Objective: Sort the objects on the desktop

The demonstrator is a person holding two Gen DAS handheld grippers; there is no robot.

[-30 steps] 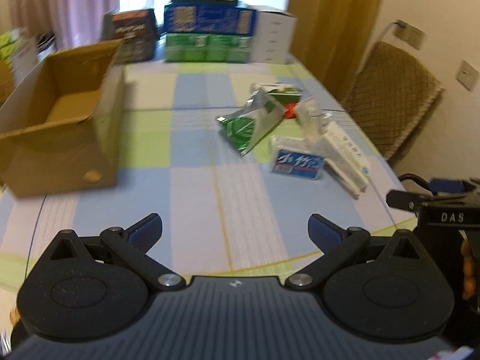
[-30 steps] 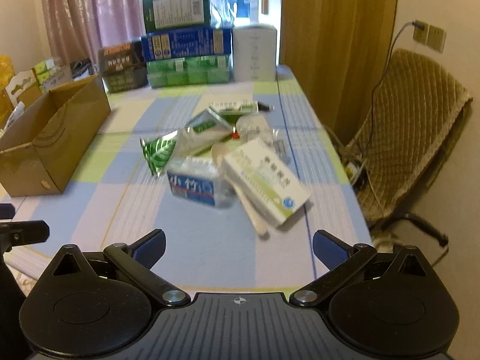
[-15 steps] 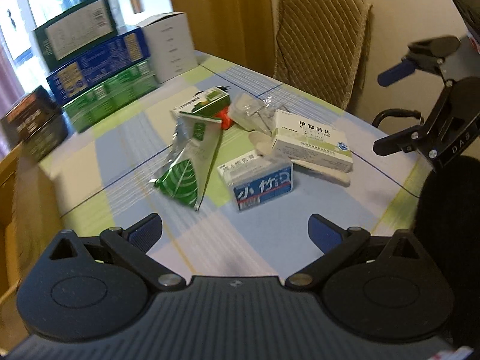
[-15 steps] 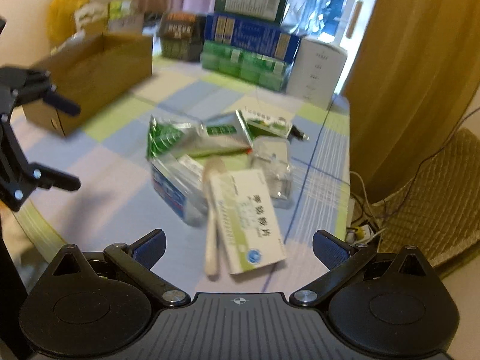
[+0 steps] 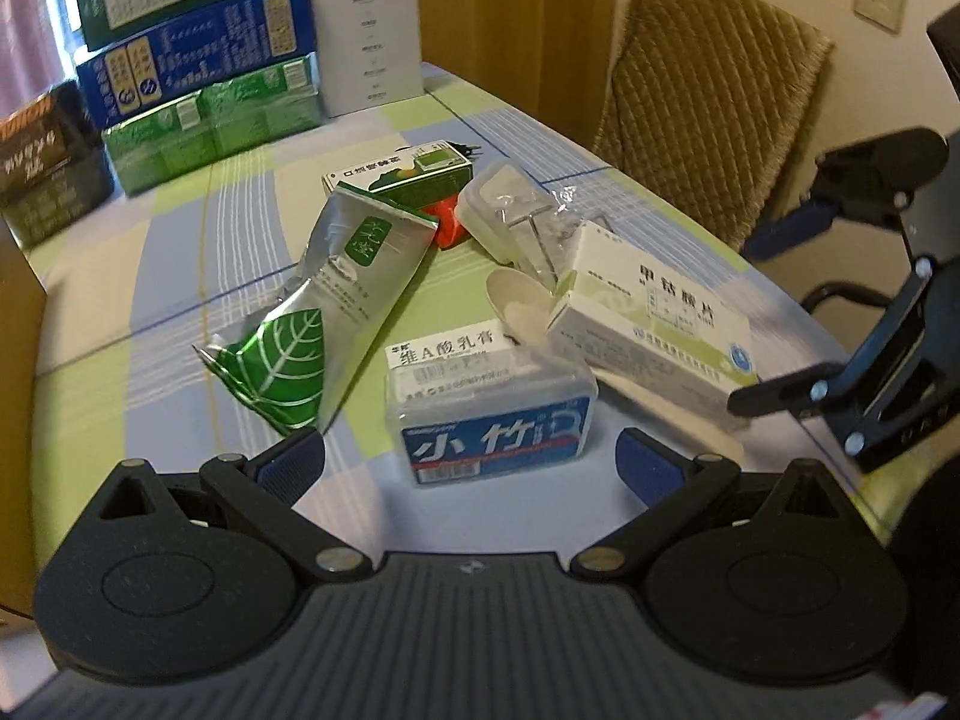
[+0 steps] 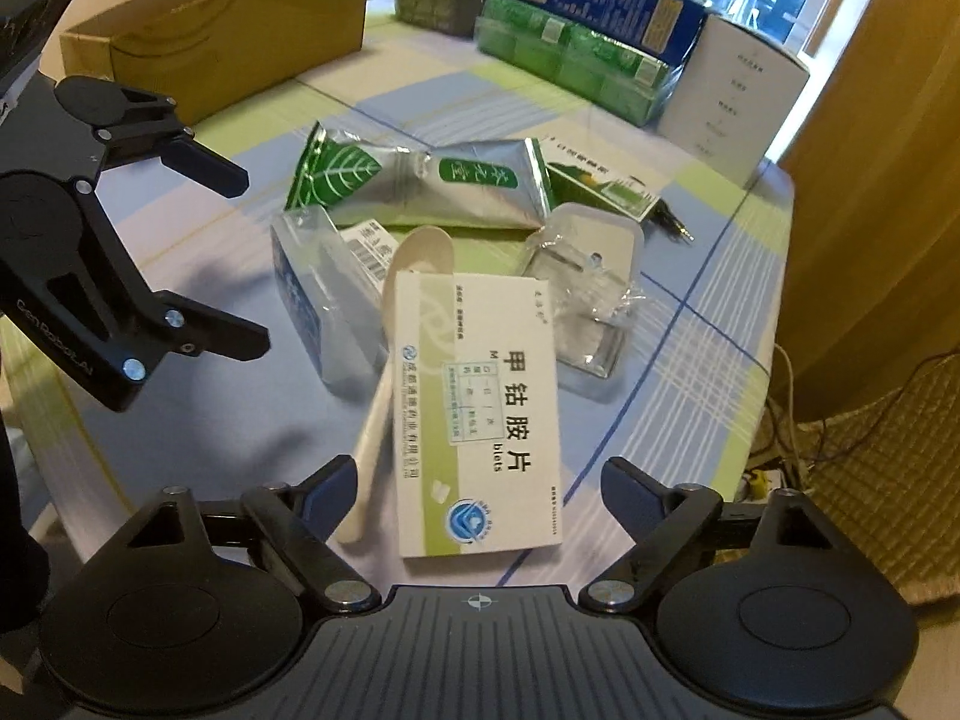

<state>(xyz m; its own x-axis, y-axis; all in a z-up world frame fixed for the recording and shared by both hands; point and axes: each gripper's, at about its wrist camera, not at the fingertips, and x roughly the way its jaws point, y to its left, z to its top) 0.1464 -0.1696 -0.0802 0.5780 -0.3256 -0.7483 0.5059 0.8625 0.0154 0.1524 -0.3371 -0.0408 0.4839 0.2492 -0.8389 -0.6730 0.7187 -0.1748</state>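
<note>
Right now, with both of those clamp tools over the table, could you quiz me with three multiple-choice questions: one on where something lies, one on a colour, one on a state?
1. Where is the white plastic spoon?
A. inside the cardboard box
B. partly under the white medicine box
C. on the chair

2. What colour is the leaf on the silver pouch?
A. green
B. red
C. yellow

3. How does the right gripper stand?
A. shut on the spoon
B. shut on nothing
C. open

Answers: 1 B, the medicine box overlaps the spoon's handle. 2 A, the printed leaf is green. 3 C, its fingers are spread wide, holding nothing.
</note>
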